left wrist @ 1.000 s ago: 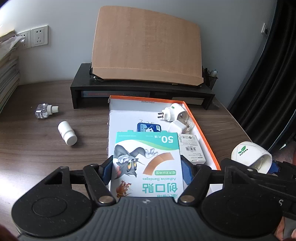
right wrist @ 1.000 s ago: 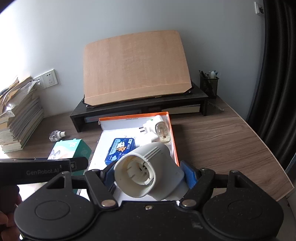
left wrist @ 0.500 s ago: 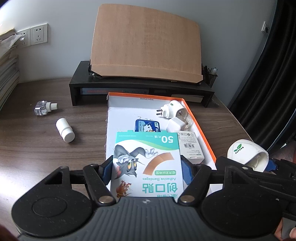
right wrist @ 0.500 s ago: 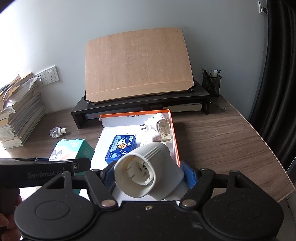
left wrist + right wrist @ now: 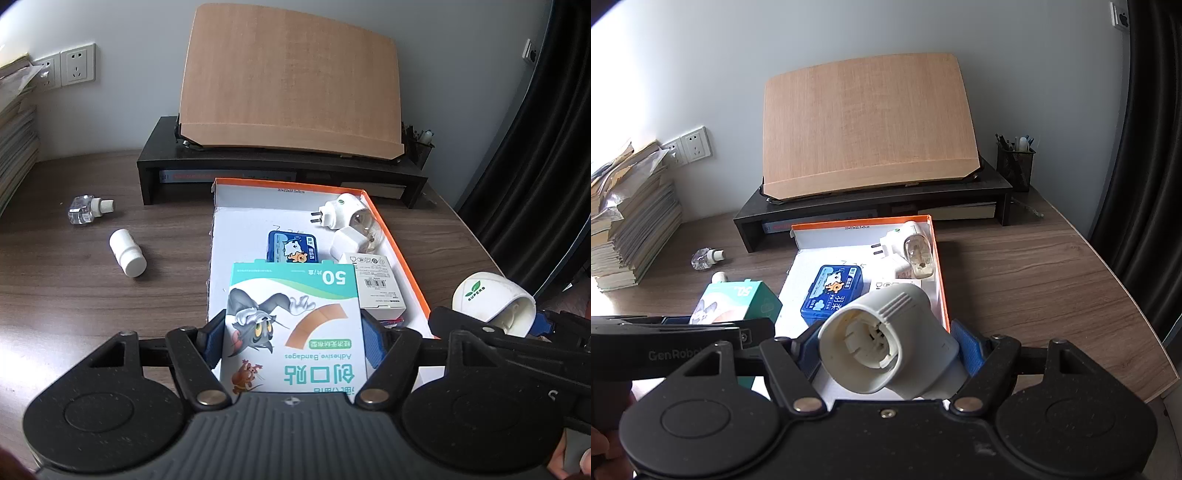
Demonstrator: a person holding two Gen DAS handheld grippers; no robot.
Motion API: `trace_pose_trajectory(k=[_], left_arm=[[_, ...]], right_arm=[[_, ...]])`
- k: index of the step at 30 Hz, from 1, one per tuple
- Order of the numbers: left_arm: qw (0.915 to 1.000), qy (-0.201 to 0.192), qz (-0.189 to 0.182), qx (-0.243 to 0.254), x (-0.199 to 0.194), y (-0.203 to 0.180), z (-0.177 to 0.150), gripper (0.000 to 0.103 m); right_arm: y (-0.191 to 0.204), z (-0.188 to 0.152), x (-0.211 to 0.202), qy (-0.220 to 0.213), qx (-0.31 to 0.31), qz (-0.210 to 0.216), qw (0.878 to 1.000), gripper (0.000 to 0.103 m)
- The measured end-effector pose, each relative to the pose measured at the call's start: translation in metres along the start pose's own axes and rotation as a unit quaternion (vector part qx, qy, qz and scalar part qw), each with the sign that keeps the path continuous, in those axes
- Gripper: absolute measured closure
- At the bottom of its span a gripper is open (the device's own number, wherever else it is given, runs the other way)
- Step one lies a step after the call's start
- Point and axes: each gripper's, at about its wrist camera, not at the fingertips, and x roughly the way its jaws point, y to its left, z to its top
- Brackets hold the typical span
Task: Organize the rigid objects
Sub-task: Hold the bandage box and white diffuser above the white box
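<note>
While the left gripper [image 5: 293, 341] clamps the bandage box [image 5: 293, 325], the right gripper [image 5: 888, 349] grips a white plug-in holder [image 5: 886, 343] — both over the orange-rimmed tray [image 5: 402, 258].

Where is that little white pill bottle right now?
In the left wrist view, the white pill bottle lies on its side on the wooden desk, left of the orange-edged box and just in front of the small clear bottle.

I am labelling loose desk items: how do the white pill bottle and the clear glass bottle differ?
The white pill bottle is opaque and cylindrical; the clear glass bottle is see-through and faceted. The pill bottle lies nearer the orange box; the glass bottle lies farther away. Both lie on their sides on the desk.
</note>
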Motion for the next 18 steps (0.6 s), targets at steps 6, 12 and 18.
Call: trace_pose_trajectory(k=[6,12,18], left_arm=[[1.0000,-0.001,0.003,-0.003,-0.0003,0.0016,0.0001,0.032],[1.0000,-0.003,0.004,-0.007,-0.0004,0.0025,0.0006,0.032],[0.9999,-0.002,0.006,-0.010,-0.0002,0.0045,0.0012,0.032]], right_arm=[[0.0006,-0.0004,0.0023,0.002,-0.001,0.003,1.000,0.016],[0.0011,0.0001,0.0036,0.002,-0.003,0.004,1.000,0.016],[0.0028,0.0016,0.0059,0.005,-0.005,0.006,1.000,0.016]])
